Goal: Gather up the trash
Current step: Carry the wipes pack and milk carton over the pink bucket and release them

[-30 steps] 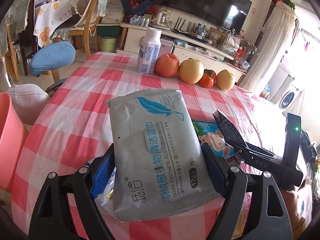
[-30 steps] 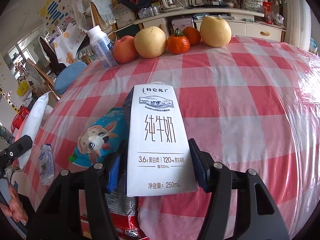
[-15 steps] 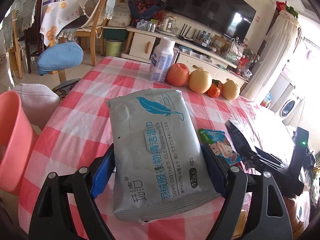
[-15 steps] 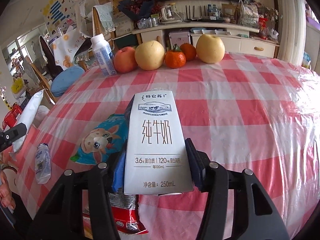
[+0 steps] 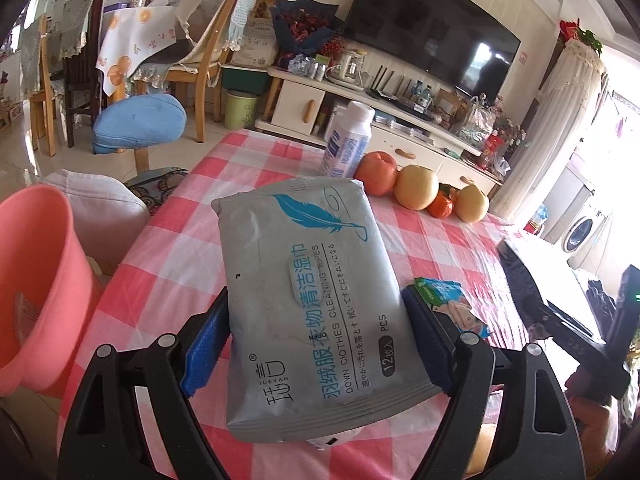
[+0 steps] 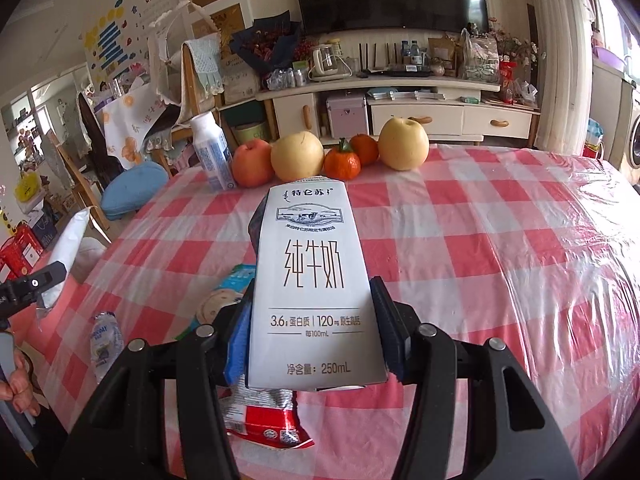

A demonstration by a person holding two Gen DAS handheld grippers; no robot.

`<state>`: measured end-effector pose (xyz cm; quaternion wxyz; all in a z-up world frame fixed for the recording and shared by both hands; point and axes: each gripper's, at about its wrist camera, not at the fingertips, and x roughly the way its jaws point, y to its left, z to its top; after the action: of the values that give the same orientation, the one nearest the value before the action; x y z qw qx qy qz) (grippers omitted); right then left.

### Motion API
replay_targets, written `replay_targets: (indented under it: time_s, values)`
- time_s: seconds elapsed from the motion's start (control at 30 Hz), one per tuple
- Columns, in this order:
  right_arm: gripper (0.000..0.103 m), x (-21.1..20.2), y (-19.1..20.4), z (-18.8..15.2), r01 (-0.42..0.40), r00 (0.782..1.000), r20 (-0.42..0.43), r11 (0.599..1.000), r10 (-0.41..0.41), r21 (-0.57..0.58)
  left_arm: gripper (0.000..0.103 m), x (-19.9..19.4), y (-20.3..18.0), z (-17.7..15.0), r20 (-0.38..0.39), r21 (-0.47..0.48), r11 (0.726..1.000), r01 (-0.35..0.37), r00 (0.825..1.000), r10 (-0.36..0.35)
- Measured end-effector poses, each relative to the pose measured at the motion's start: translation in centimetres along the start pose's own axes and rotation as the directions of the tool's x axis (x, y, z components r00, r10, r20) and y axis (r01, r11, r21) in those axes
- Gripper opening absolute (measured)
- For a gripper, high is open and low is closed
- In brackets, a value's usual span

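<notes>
A grey wet-wipes pack (image 5: 316, 280) with a blue feather print sits between the blue pads of my left gripper (image 5: 316, 320), which is shut on it above the red-checked table (image 5: 168, 248). My right gripper (image 6: 312, 320) is shut on a white 250 mL milk carton (image 6: 312, 256), held clear of the cloth. Loose trash lies below: a blue cartoon snack packet (image 6: 224, 292), a small crushed plastic bottle (image 6: 105, 340) and a red wrapper (image 6: 264, 420). In the left wrist view the carton (image 5: 520, 276) shows at the right.
A pink bucket (image 5: 36, 280) stands off the table's left edge. A white bottle (image 6: 210, 152) and a row of fruit (image 6: 298, 156) line the far edge. Chairs, a blue cushion (image 5: 140, 122) and a TV cabinet lie beyond. A hand (image 6: 18, 384) shows at far left.
Both grippers have risen from the table with their items. The right jaws drew in a little on the carton. More of the pink bucket shows in the left wrist view.
</notes>
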<state>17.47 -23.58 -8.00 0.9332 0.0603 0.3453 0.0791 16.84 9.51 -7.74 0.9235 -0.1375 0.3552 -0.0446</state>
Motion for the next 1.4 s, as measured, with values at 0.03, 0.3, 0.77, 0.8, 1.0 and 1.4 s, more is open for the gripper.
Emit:
replay_targets:
  time_s: [0.03,0.3,0.77,0.8,1.0,1.4]
  values:
    - [0.055,-0.2,0.2,0.1,-0.002,1.0,0.003,1.0,0.002,-0.001,0.082,-0.1,0.2,0.1,0.005,0.002,1.0,-0.008,1.0,0.008]
    - [0.055,-1.7,2.2,0.8,-0.022,0.999,0.029,0.999,0.023,-0.025,0.082,-0.9,1.7,0.8,0.039,-0.007,0.998,-0.065,0.997,0.065]
    - [0.055,-2.4,9.8,2.0,-0.126,0.991,0.023,0.986,0.129,-0.109,0.082,-3.5,6.3,2.2,0.11,-0.065,0.979,-0.195,0.973,0.202]
    - [0.055,-2.3,10.4,2.1,-0.137,0.99,0.02,0.984,0.14,-0.115,0.082,-3.7,6.6,2.3,0.114,-0.07,0.977,-0.203,0.971,0.21]
    - [0.055,-1.9,15.1,2.8,-0.209,0.977,-0.001,0.964,0.211,-0.166,0.082,-4.8,8.8,2.9,0.135,-0.106,0.964,-0.242,0.957,0.255]
    - [0.055,-0.3,27.0,3.4,-0.361,0.931,-0.072,0.881,0.357,-0.306,0.082,-7.3,14.8,3.1,0.14,-0.253,0.924,-0.287,0.934,0.328]
